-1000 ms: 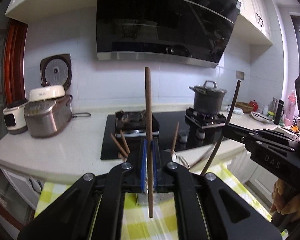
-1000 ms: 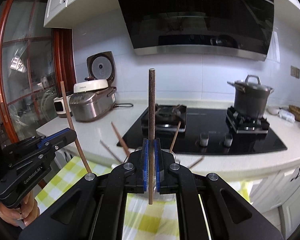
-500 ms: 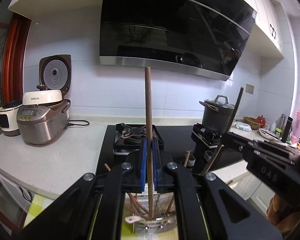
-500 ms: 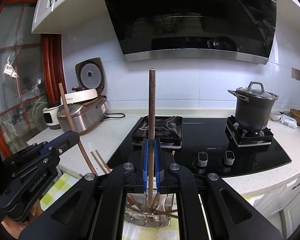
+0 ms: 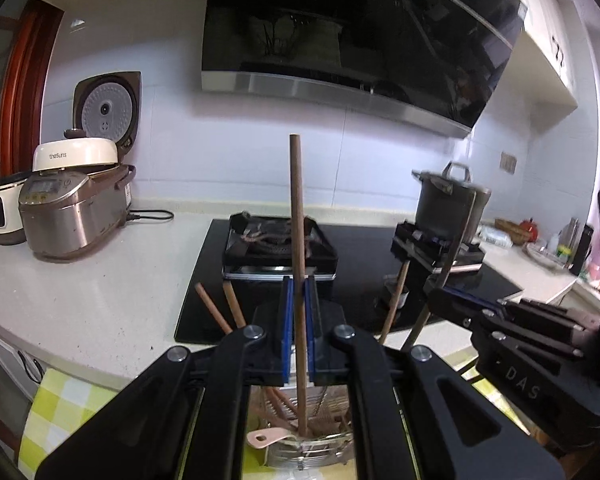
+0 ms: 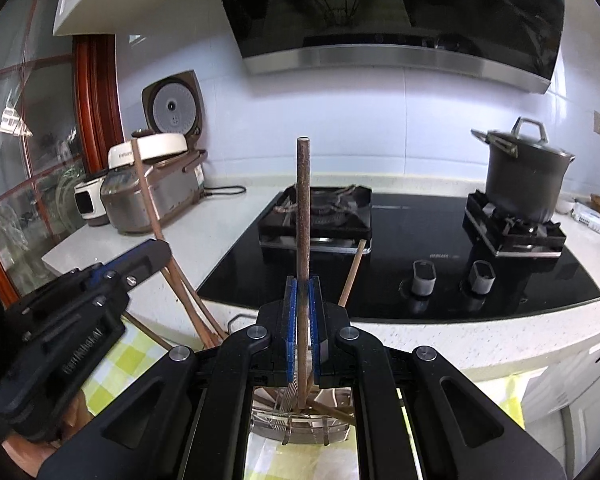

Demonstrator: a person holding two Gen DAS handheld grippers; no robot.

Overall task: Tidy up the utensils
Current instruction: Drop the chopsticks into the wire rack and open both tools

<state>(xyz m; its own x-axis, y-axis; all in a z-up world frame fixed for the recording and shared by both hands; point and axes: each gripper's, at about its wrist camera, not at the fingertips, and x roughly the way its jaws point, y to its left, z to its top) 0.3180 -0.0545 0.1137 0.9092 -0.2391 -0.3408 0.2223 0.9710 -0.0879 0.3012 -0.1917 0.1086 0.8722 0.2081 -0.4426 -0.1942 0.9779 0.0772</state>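
My left gripper (image 5: 298, 332) is shut on a brown chopstick (image 5: 297, 216) held upright, its lower tip at the rim of a metal wire utensil holder (image 5: 316, 446). My right gripper (image 6: 302, 332) is shut on a darker chopstick (image 6: 302, 208), also upright, with its tip over the same holder (image 6: 300, 424). Several chopsticks (image 5: 220, 312) and a pink spoon handle (image 5: 266, 437) stand in the holder. Each gripper shows in the other's view: the right one (image 5: 452, 300) and the left one (image 6: 148, 256), each clamping its chopstick.
The holder stands on a yellow-green checked cloth (image 5: 56, 412) before a white counter (image 5: 100, 280). A black gas hob (image 6: 400, 248) carries a grey lidded pot (image 6: 528, 176). Rice cookers (image 5: 68, 208) stand at the left.
Both grippers have come down and forward over the holder with their chopsticks. The chopstick tips now reach the holder's rim, and the standing chopsticks show closer.
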